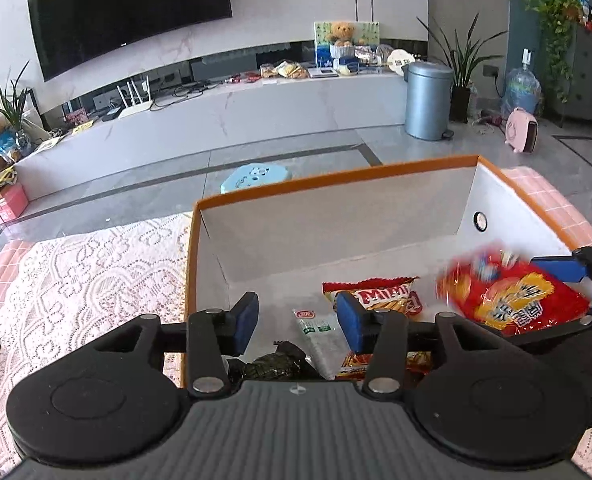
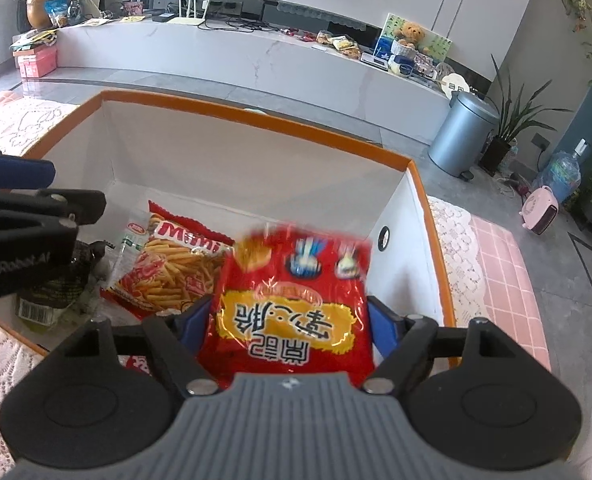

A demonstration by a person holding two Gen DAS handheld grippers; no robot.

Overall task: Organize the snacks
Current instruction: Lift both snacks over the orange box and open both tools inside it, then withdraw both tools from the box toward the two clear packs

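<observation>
1. An orange-rimmed box with white inner walls is seen on a lace-covered pink table, with both grippers held over it.
2. The left gripper is spread apart, and nothing is pinched between its blue pads; it is poised above the near left corner of the box.
3. The right gripper is held wide around a large red snack bag, whose sides lie against both blue pads; the bag's top is blurred.
4. The red bag is placed over the right side of the box, near the right wall.
5. A red fries packet is lying on the box floor, left of the red bag.
6. A clear white-and-green packet and a dark packet are seen by the near left corner.
</observation>
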